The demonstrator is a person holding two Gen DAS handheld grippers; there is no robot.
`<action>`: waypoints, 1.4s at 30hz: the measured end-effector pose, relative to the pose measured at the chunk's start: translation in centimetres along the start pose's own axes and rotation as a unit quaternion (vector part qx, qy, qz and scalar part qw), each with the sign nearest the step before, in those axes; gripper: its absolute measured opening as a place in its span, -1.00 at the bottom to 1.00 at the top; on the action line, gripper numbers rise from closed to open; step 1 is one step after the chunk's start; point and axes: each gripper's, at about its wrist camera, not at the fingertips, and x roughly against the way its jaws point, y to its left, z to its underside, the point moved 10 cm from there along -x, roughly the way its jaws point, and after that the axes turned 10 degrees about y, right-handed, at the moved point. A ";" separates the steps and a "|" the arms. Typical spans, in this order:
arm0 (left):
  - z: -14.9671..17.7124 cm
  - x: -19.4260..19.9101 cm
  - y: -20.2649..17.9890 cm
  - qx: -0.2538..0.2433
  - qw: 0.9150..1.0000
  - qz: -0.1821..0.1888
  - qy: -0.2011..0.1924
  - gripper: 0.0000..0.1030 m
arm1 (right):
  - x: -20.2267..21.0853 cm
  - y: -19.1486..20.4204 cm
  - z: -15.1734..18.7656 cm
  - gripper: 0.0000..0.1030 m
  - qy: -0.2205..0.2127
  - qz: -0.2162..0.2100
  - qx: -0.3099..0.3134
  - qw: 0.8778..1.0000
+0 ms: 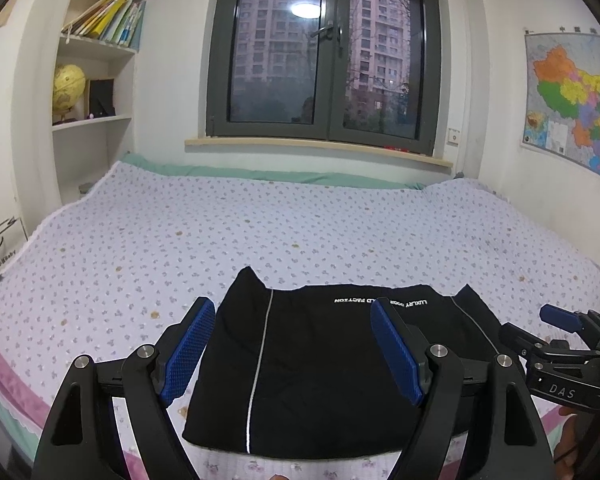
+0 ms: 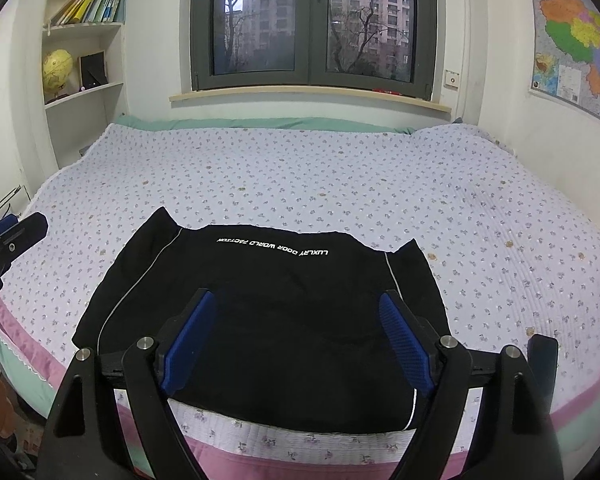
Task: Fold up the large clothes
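Note:
A black garment (image 1: 312, 364) with thin white piping and white lettering lies folded into a rough rectangle at the near edge of the bed; it also shows in the right wrist view (image 2: 268, 320). My left gripper (image 1: 292, 316) is open and empty, held above the garment's left half. My right gripper (image 2: 300, 308) is open and empty, held above the garment's near middle. The right gripper also shows at the right edge of the left wrist view (image 1: 556, 332). The left gripper's tip shows at the left edge of the right wrist view (image 2: 16, 232).
The bed (image 2: 340, 168) has a lilac floral quilt with a pink border at the near edge (image 2: 300, 456). A window (image 1: 324, 52) is behind the bed, a bookshelf with a globe (image 1: 68, 88) at the left, a wall map (image 1: 576, 96) at the right.

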 end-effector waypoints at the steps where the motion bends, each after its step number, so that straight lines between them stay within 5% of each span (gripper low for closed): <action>1: 0.0 0.0 0.0 0.001 1.000 0.000 0.000 0.57 | 0.0 -0.1 0.0 0.67 0.001 -0.001 0.001 1.000; 42: 0.6 -1.4 0.3 -0.006 1.000 0.000 0.012 0.57 | -1.8 0.1 1.1 0.72 0.022 -0.007 -0.006 1.000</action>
